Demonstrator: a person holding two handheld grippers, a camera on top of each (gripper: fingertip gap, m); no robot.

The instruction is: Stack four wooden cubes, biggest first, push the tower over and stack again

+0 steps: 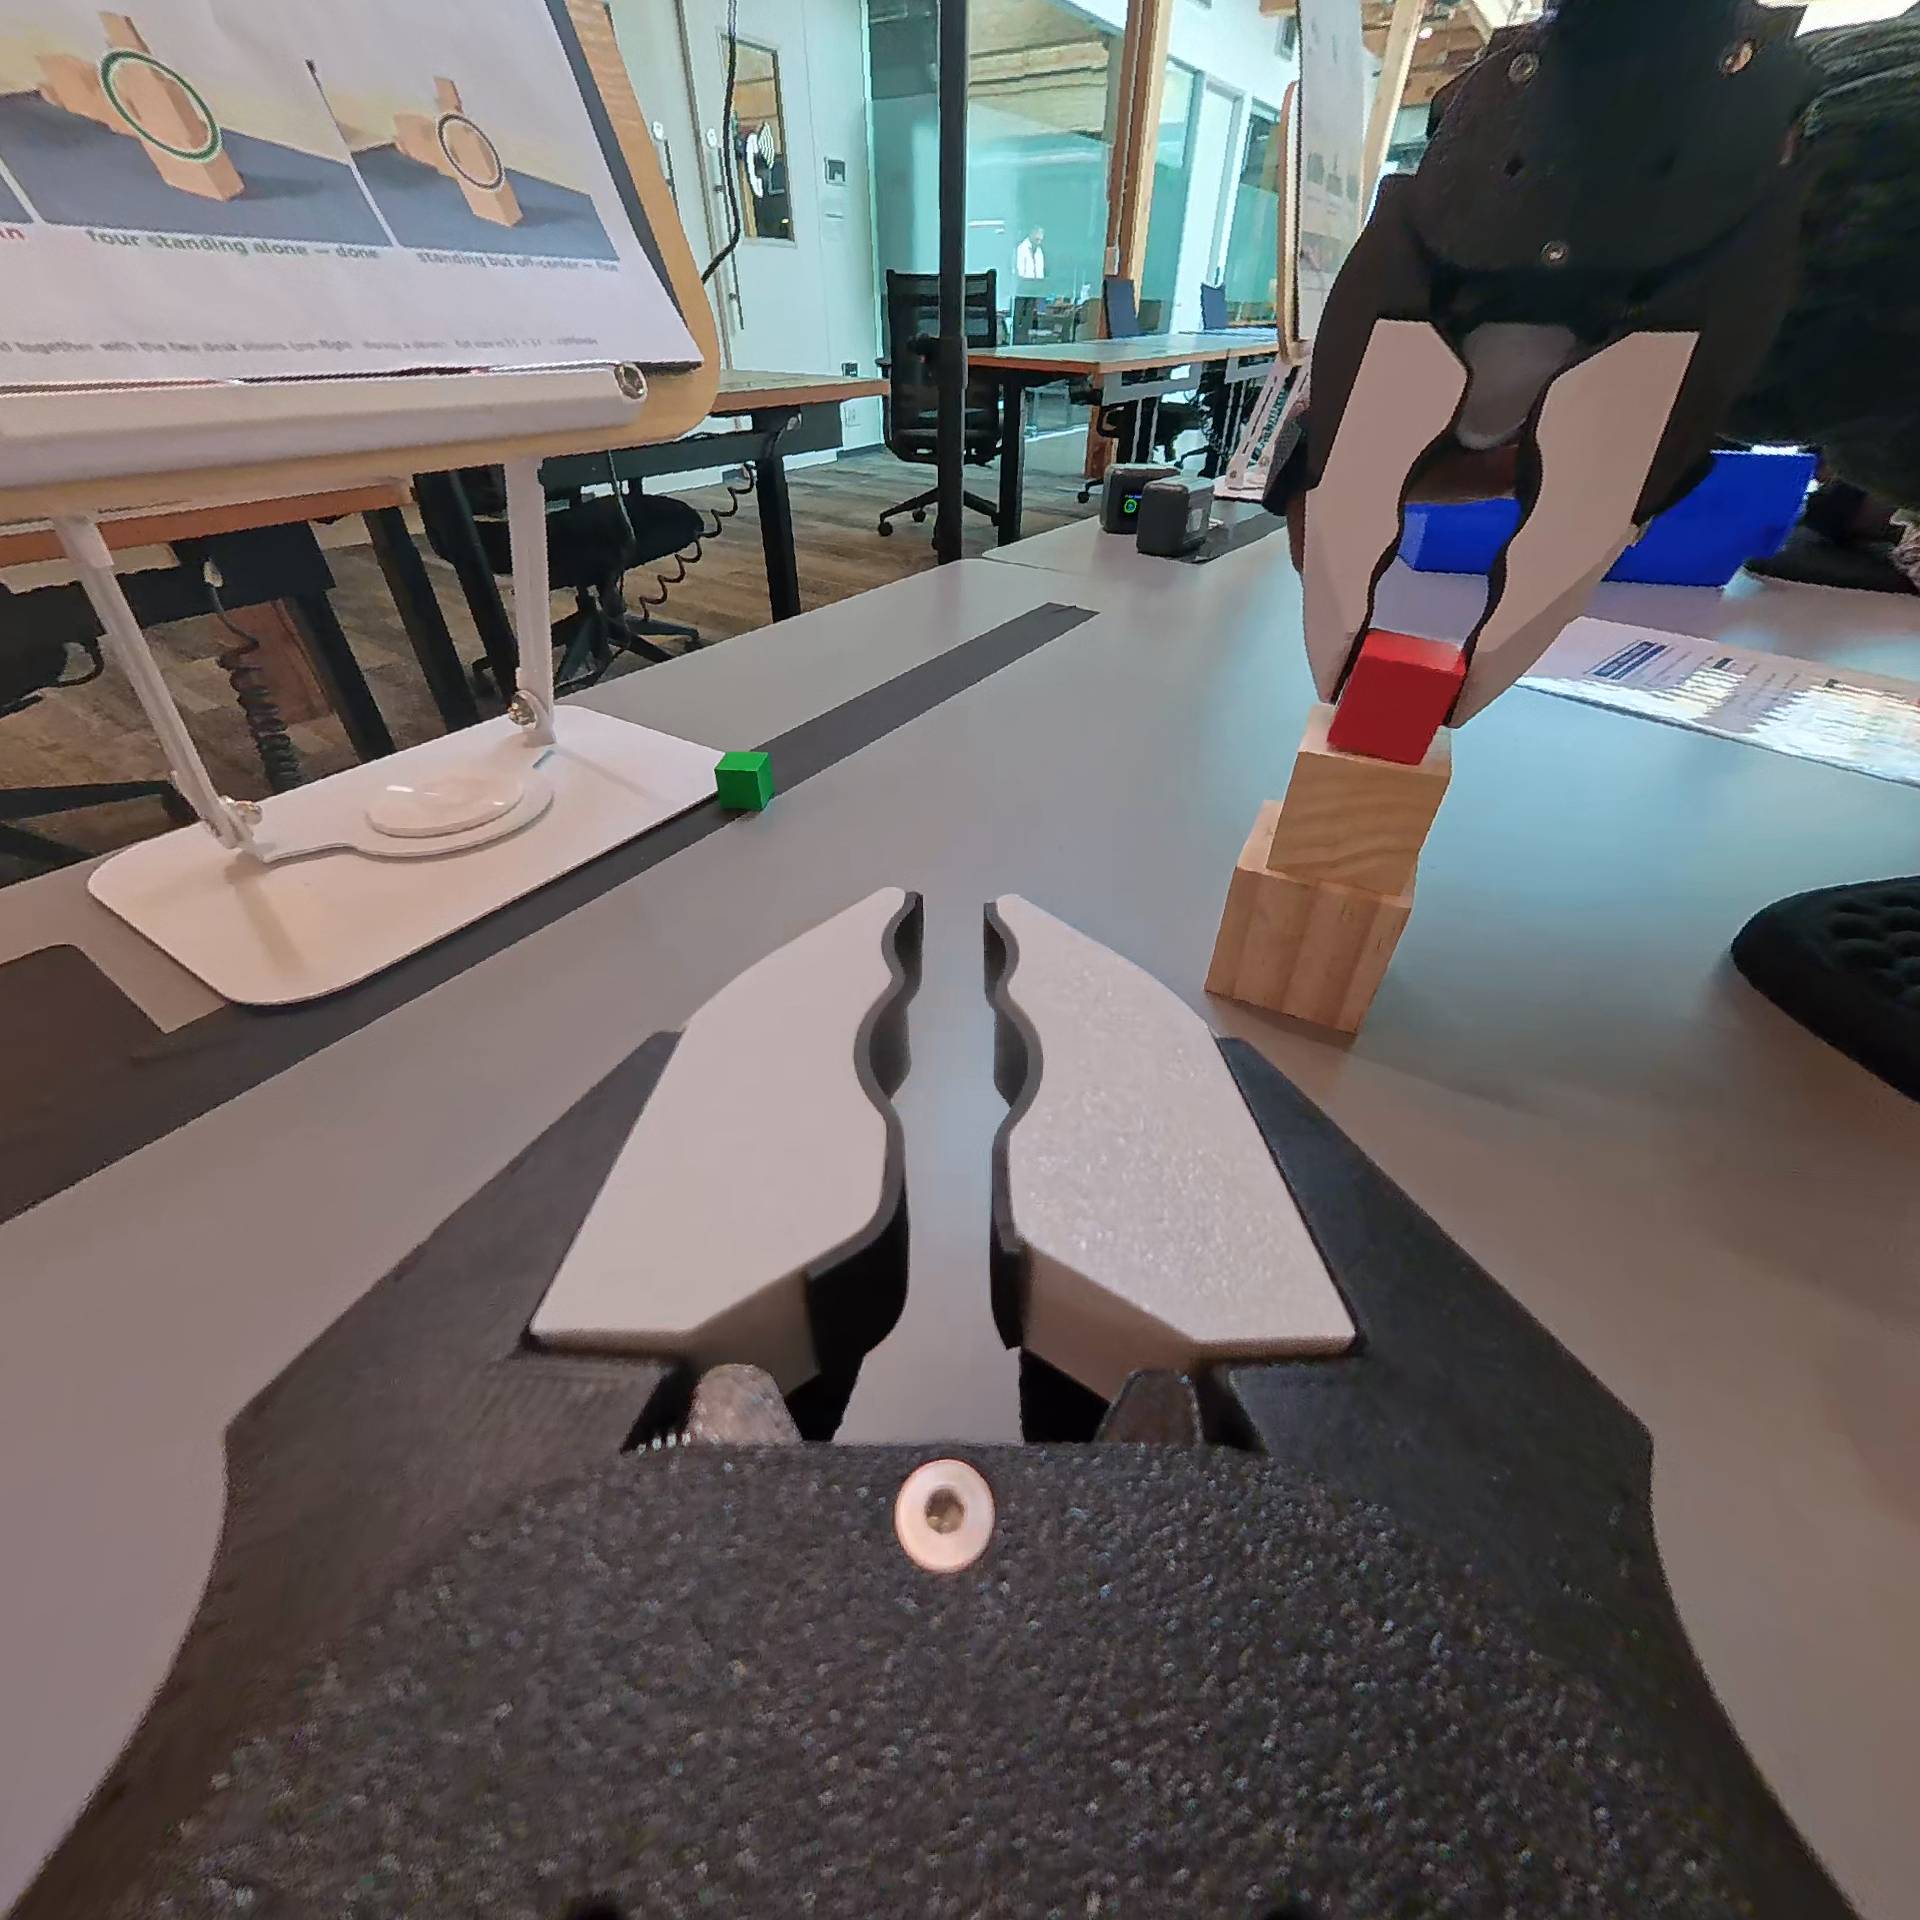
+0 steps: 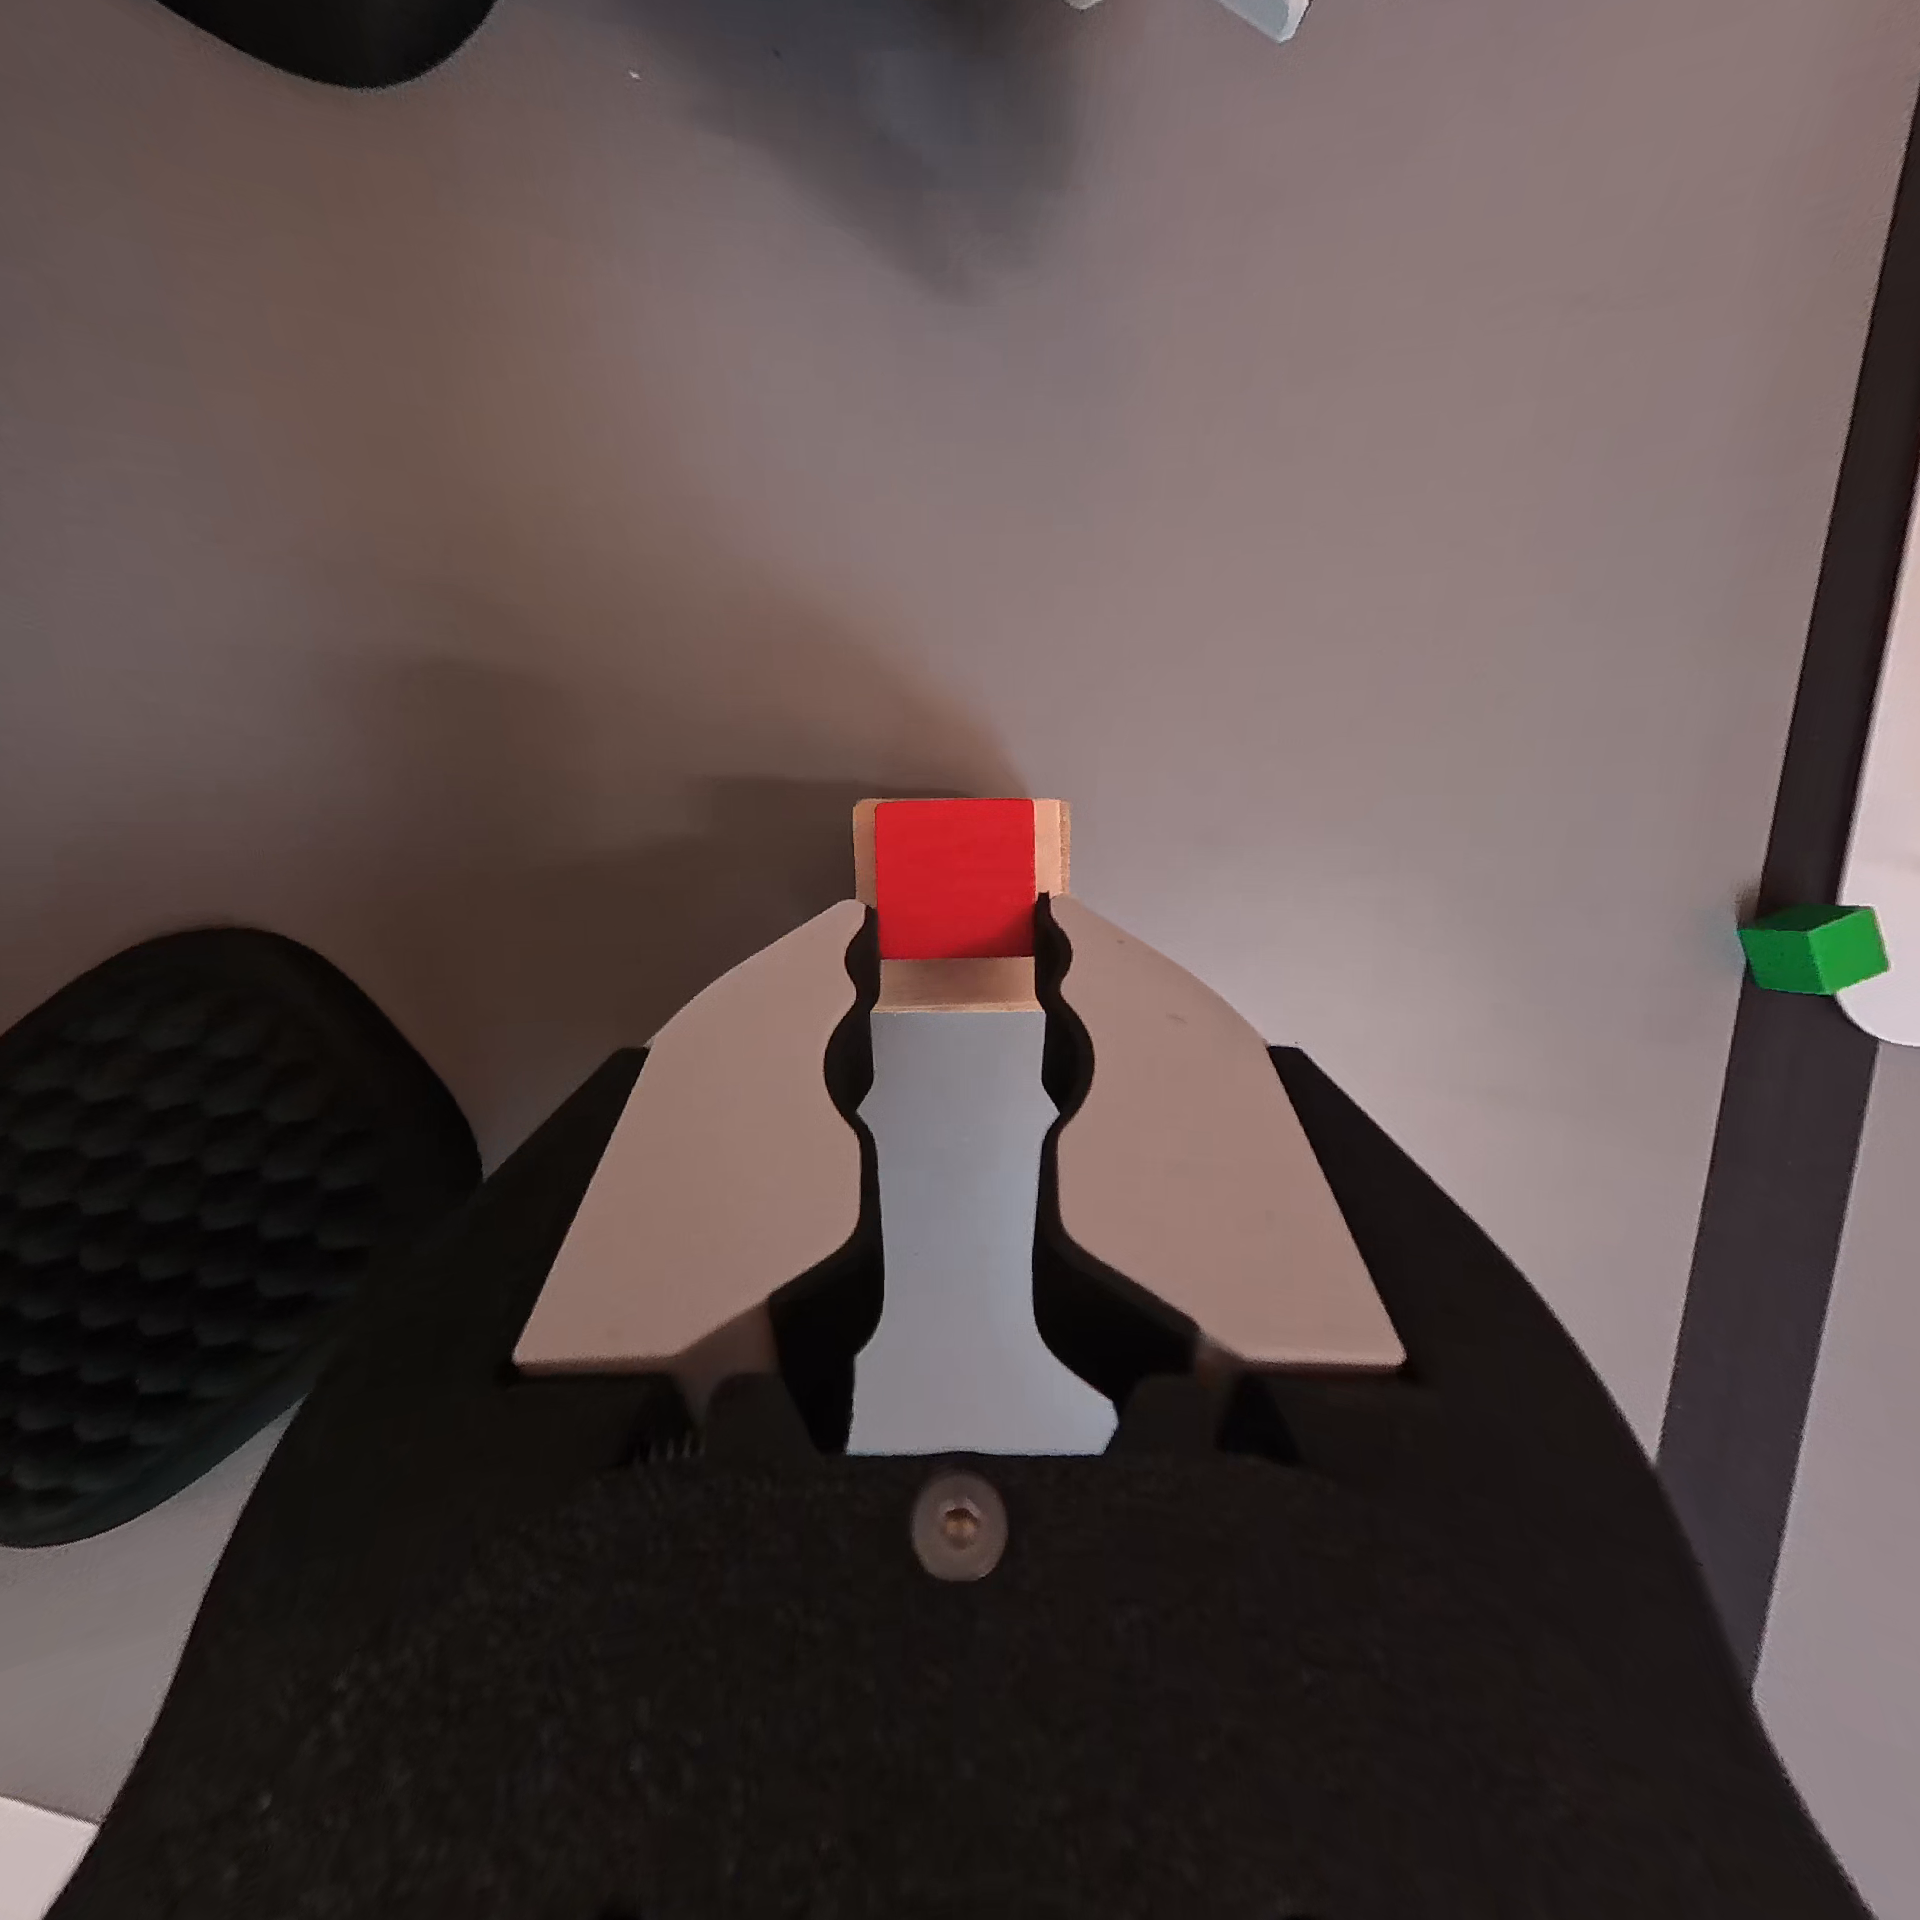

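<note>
My right gripper (image 2: 956,914) points down and is shut on a small red cube (image 2: 954,873), with both pads against its sides. In the left wrist view this gripper (image 1: 1392,707) holds the red cube (image 1: 1392,698) at the top of a stack of two wooden blocks, the upper one (image 1: 1356,821) turned askew on the lower one (image 1: 1304,940). Whether the cube rests on the upper block I cannot tell. My left gripper (image 1: 953,904) hovers low over the grey table (image 1: 1039,790), left of the stack, its fingers slightly apart with nothing between them.
A green cube (image 1: 744,779) sits on a black strip (image 1: 883,686) by the white base of a stand (image 1: 312,914); it also shows in the right wrist view (image 2: 1813,948). A black mesh pad (image 1: 1839,966) lies right of the stack. A blue bin (image 1: 1704,520) and a printed sheet (image 1: 1745,696) lie behind. One gripper's finger ends stand about 15 centimetres off the other's.
</note>
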